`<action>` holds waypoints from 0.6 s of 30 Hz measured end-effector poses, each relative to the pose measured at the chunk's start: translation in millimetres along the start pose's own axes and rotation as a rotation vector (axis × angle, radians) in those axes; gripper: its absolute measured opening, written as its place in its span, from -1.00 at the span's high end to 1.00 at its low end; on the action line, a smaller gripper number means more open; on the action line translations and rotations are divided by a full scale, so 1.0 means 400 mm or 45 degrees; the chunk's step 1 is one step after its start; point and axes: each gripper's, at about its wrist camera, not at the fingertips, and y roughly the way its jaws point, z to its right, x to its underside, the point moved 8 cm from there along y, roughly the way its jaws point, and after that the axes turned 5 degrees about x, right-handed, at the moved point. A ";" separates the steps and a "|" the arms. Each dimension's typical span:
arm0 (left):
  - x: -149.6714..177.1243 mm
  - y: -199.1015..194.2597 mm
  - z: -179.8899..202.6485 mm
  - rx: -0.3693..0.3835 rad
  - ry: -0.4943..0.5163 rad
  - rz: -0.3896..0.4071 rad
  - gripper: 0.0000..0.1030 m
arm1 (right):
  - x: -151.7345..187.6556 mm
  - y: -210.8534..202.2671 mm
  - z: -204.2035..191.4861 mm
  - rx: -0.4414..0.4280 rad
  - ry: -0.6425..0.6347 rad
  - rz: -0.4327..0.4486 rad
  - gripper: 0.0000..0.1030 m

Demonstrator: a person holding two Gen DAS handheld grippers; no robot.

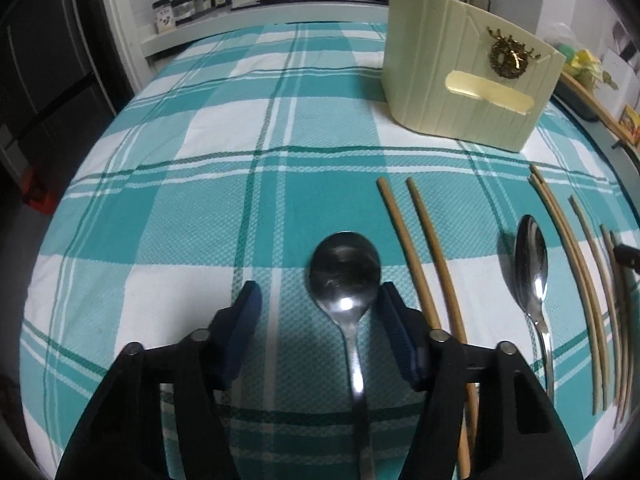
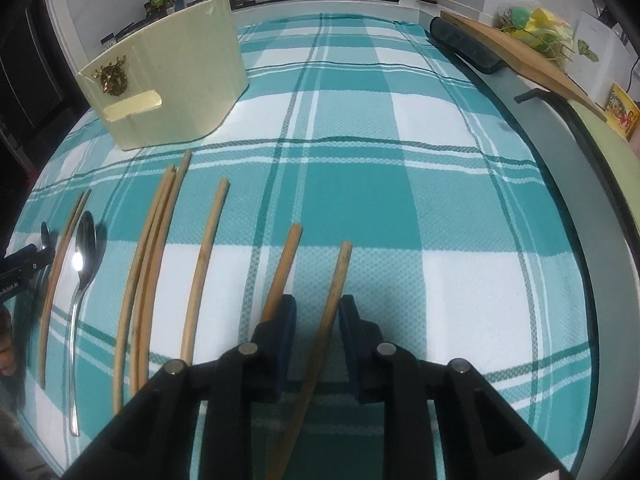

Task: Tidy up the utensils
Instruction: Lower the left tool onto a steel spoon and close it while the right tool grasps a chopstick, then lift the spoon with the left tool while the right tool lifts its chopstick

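**Grippers over spoon and chopstick**

The left gripper (image 1: 320, 300) stands part open astride a spoon (image 1: 345, 270) on the checked cloth (image 1: 200, 184); its right pad touches the bowl's edge. The right gripper (image 2: 318, 312), narrowly spread, straddles one chopstick (image 2: 334, 300) without pinching it. The cream holder (image 1: 460, 80) stands upright beyond; its inside is hidden.

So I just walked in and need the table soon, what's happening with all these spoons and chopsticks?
A person is sorting utensils on the checked tablecloth with two handheld tongs. The left tongs straddle a round spoon, not pressing on it. The right tongs are lowered around one chopstick, with no visible squeeze. Another spoon and several chopsticks lie in rows. The cream holder stands behind them; nothing shows in it.
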 end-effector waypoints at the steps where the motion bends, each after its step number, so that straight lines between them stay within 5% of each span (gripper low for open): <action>1: -0.004 0.000 0.011 0.030 0.023 0.001 0.32 | -0.018 0.008 0.003 -0.013 0.005 -0.001 0.55; 3: -0.012 0.001 0.020 0.030 0.059 -0.005 0.32 | -0.045 0.023 0.010 -0.024 0.004 -0.001 0.82; 9: -0.039 -0.066 0.008 0.094 0.033 0.058 0.33 | -0.084 0.007 0.031 -0.127 0.113 0.025 0.86; 16: -0.101 -0.254 0.009 0.191 0.033 0.229 0.35 | -0.121 -0.214 -0.012 -0.199 0.095 0.249 0.86; 17: -0.112 -0.278 0.007 0.197 0.036 0.254 0.51 | -0.126 -0.249 -0.018 -0.206 0.086 0.282 0.86; 18: -0.120 -0.302 0.007 0.209 0.042 0.270 0.92 | -0.129 -0.288 -0.026 -0.214 0.077 0.321 0.86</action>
